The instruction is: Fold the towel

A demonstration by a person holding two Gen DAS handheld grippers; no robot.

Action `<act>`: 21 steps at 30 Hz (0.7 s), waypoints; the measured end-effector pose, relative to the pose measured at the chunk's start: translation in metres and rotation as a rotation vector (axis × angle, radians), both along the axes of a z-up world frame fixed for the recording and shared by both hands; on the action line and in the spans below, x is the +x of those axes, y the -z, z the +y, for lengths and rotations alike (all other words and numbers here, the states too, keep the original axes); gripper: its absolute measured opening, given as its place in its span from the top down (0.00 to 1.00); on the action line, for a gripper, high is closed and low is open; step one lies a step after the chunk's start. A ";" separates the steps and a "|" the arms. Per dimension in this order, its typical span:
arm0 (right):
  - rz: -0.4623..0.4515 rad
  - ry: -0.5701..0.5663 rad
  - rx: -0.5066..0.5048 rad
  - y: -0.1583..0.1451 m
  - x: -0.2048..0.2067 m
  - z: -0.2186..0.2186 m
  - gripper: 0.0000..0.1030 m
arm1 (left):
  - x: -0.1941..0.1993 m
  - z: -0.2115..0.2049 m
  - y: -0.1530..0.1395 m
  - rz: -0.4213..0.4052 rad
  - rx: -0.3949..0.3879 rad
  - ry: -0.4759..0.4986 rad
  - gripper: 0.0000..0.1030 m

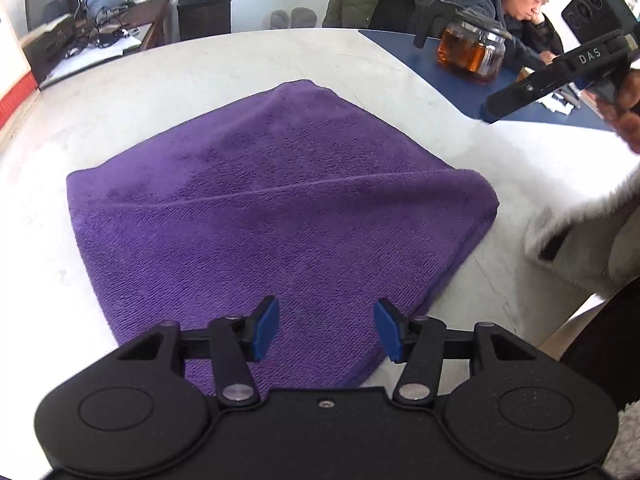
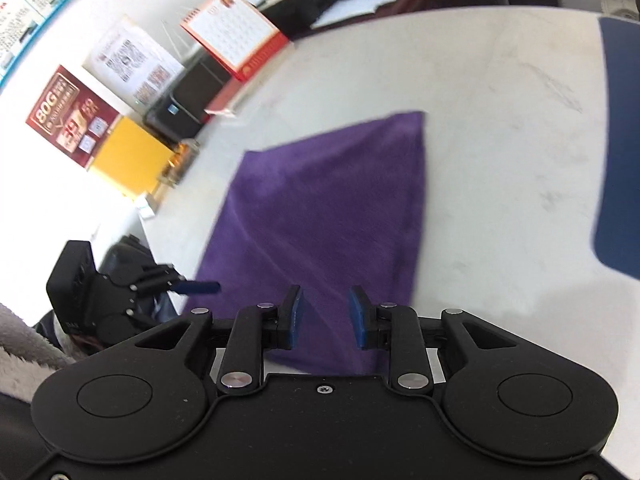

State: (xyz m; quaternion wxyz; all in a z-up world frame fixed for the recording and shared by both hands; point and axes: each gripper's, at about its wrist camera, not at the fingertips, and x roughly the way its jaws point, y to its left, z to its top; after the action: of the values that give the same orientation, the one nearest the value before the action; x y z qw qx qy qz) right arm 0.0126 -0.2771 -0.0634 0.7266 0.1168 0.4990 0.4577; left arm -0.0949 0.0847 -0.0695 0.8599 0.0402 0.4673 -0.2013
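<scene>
Both tongs parted, nothing gripped: left tongs [image 1: 326, 330] and right tongs [image 2: 324, 318] above towel [image 1: 256, 208]. Risk: only the top layer gets pinched, fold dragged askew across worktop [image 1: 400, 80].

Fuzzy cloth towel [image 1: 260, 200] (terry-like) on matt, scuffed table [image 1: 400, 80].

"DAS" on right claw [image 1: 504, 106]; "80G" on red poster [image 2: 68, 114].

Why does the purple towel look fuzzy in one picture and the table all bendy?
Right wrist view: motion blur smears the purple terry towel and wall posters. Left wrist view: the towel is sharp. Both views: the fisheye lens curves the white table edge.
</scene>
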 end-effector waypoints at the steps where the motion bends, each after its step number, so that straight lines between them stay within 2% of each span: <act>1: 0.002 -0.010 0.011 -0.001 -0.001 0.010 0.76 | 0.003 0.002 0.003 0.010 -0.005 0.010 0.52; 6: 0.039 -0.038 -0.060 0.013 -0.010 0.070 0.76 | 0.017 0.007 0.013 0.027 -0.057 0.067 0.52; 8: 0.050 -0.001 -0.085 0.013 -0.012 0.075 0.76 | 0.020 0.013 0.013 0.033 -0.078 0.103 0.52; 10: 0.042 0.084 -0.103 0.008 -0.010 0.069 0.76 | 0.021 0.018 0.013 0.041 -0.097 0.132 0.51; 12: -0.011 0.181 -0.157 0.001 -0.004 0.063 0.76 | 0.024 0.022 0.013 0.051 -0.110 0.179 0.51; 15: -0.125 0.254 -0.255 -0.003 0.015 0.058 0.76 | 0.027 0.024 0.013 0.062 -0.107 0.241 0.51; 18: -0.165 0.278 -0.261 0.005 0.037 0.064 0.76 | 0.029 0.025 0.014 0.076 -0.109 0.263 0.51; 21: -0.222 0.262 -0.315 0.020 0.051 0.077 0.76 | 0.030 0.024 0.013 0.087 -0.102 0.277 0.51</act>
State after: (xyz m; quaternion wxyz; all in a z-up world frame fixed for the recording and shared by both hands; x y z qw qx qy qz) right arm 0.0635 -0.1997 -0.0830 0.8395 0.0146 0.4618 0.2861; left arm -0.0649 0.1088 -0.0827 0.8037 0.0520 0.4835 -0.3430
